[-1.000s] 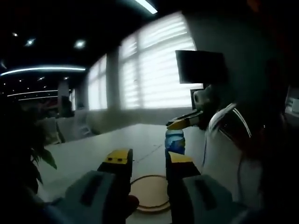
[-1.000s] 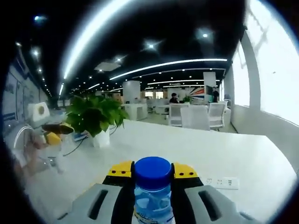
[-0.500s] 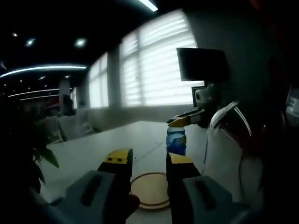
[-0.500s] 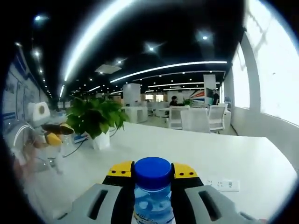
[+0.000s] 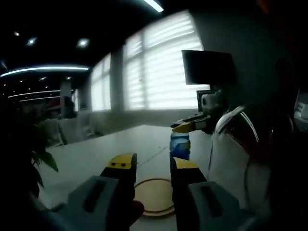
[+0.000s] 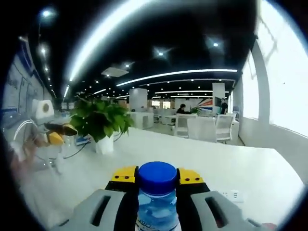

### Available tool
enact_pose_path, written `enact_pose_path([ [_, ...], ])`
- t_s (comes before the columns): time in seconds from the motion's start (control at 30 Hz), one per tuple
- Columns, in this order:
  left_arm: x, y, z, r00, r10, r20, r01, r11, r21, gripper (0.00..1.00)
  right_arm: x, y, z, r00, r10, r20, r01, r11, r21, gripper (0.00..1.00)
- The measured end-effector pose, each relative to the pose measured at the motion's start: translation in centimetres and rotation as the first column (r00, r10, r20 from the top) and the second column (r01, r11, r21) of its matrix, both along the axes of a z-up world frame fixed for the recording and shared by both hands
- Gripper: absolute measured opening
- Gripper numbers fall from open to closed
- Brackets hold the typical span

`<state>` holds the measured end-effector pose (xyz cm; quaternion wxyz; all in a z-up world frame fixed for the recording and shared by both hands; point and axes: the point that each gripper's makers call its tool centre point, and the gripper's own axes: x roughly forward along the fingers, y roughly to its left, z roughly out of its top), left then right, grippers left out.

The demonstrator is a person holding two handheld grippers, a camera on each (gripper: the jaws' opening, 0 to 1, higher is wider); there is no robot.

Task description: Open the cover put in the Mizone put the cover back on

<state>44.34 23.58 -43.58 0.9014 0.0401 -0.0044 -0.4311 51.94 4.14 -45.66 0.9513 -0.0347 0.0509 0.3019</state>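
A clear Mizone bottle (image 6: 157,207) with a blue cap (image 6: 157,175) stands upright between the yellow-tipped jaws of my right gripper (image 6: 157,177), which is shut on it just below the cap. In the left gripper view the same bottle (image 5: 180,146) hangs above the white table, with the right gripper (image 5: 188,126) gripping its top. My left gripper (image 5: 153,162) is open and holds nothing. Just beyond its jaws a round wooden-rimmed cover (image 5: 155,198) lies flat on the table. The left gripper (image 6: 57,133) also appears far left in the right gripper view.
A long white table (image 6: 231,163) runs forward. On it stand a potted green plant (image 6: 100,121) and a white power strip (image 6: 232,194). A person's white sleeve (image 5: 236,154) is at the right of the left gripper view, with bright blinds (image 5: 159,72) and a dark monitor (image 5: 207,67) behind.
The right gripper view has tilted a little, so the background has shifted. The bottle stays gripped in the same way, and the left gripper stays open over the cover.
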Motion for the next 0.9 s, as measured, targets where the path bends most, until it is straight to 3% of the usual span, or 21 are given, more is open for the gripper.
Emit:
enact_pose_path([
  [0.4, -0.02, -0.19, -0.39, 1.0, -0.002, -0.011, 0.002, 1.0, 0.0, 0.21, -0.11, 0.16, -0.12, 1.0, 0.01, -0.015, -0.01, 1.0, -0.008, 0.22],
  [0.67, 0.02, 0.05, -0.2, 1.0, 0.004, -0.01, -0.004, 1.0, -0.007, 0.21, 0.12, 0.12, -0.08, 0.999, -0.026, -0.04, 0.026, 1.0, 0.01, 0.21],
  [0.9, 0.01, 0.13, -0.22, 1.0, 0.009, -0.009, -0.009, 1.0, -0.004, 0.21, 0.0, 0.78, 0.14, 1.0, 0.002, -0.017, -0.002, 1.0, 0.027, 0.21],
])
